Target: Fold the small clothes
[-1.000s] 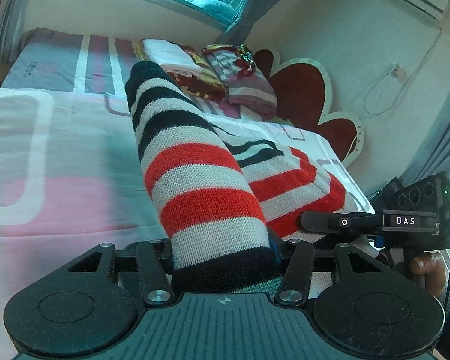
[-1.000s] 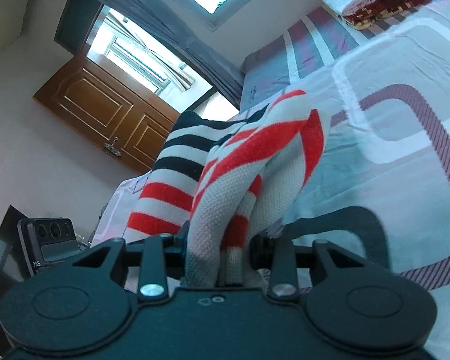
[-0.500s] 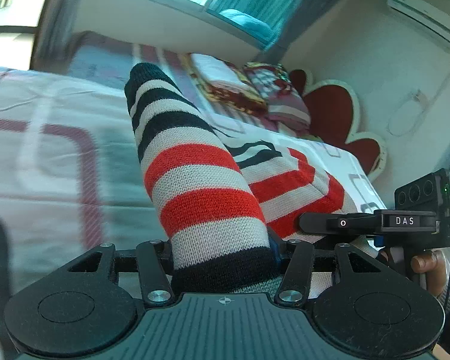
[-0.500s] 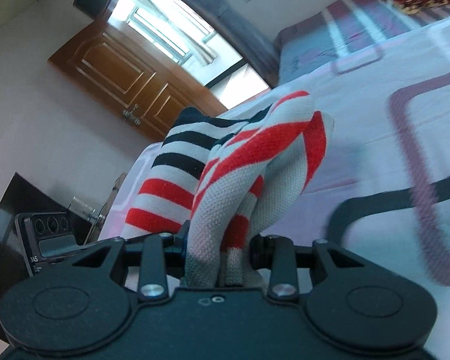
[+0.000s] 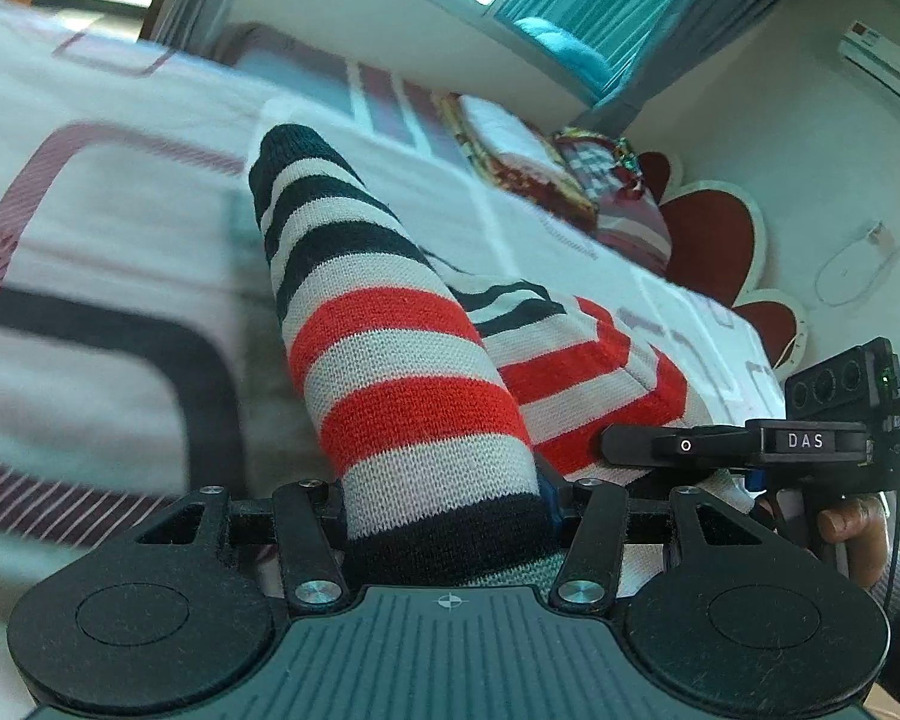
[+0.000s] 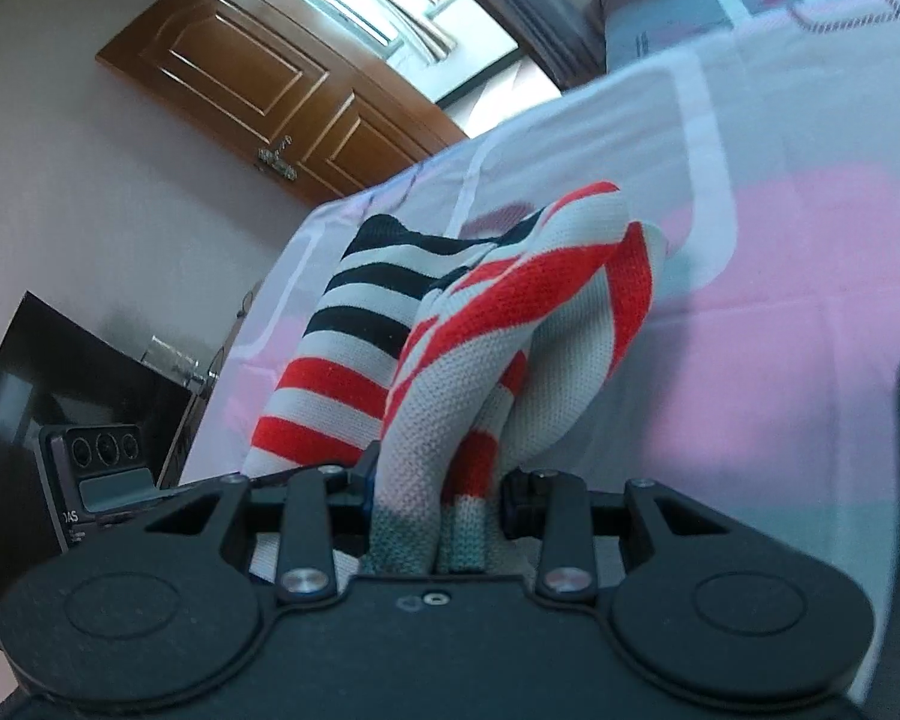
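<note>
Swinging across the patterned bedsheet (image 5: 120, 252), both cameras show new background while the grips match the earlier frames; the striped knit garment (image 5: 390, 360) hangs bunched above the bed, left gripper (image 5: 447, 510) and right gripper (image 6: 435, 498) each clamped on it; no fold looks laid yet.

Both tongs swung left across the bed (image 5: 120, 252) with the sweater (image 5: 402, 372); door (image 6: 258, 84) now larger in right view.
</note>
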